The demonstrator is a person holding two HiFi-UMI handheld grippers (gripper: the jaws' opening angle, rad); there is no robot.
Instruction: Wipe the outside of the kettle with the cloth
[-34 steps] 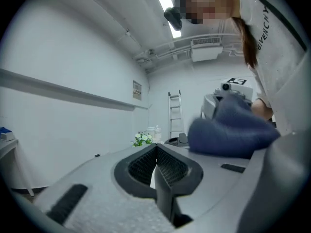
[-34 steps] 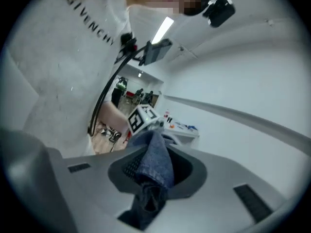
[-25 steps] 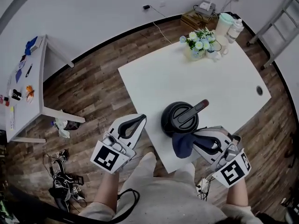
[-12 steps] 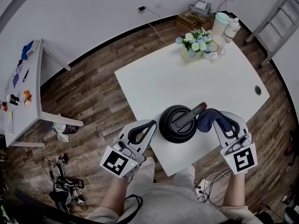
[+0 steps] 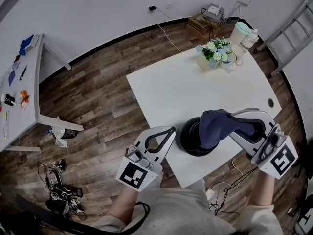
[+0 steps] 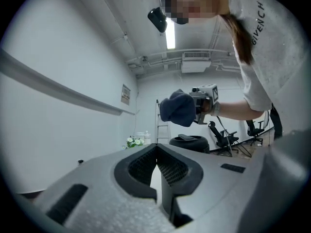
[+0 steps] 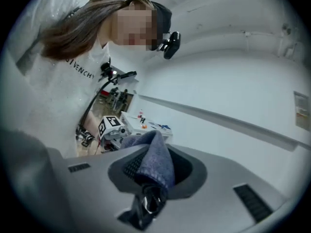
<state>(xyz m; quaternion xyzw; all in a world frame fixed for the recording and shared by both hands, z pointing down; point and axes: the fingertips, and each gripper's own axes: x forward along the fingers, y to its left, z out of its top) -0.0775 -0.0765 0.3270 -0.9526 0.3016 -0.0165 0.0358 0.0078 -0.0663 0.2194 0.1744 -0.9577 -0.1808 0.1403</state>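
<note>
The black kettle [image 5: 190, 140] stands near the front edge of the white table [image 5: 171, 92]; the cloth hides its handle and right side in the head view. My right gripper [image 5: 234, 125] is shut on the dark blue cloth [image 5: 215, 125], which bunches out past its jaws. In the left gripper view the cloth [image 6: 179, 108] hangs in the air above the kettle [image 6: 192, 142], apart from it. The right gripper view shows the cloth [image 7: 153, 161] clamped between the jaws. My left gripper [image 5: 172, 129] is shut and empty, just left of the kettle at the table's edge.
A pot of flowers [image 5: 215, 53], a jug and a bottle [image 5: 242, 33] stand at the table's far corner. A side table [image 5: 19, 97] with small items is far left. Cables [image 5: 61, 195] lie on the wooden floor. A ladder [image 5: 293, 23] leans at the right.
My right gripper has carried the cloth from the kettle's near side round its right and lifted it above the kettle. My left gripper has drifted right, closer to the kettle.
</note>
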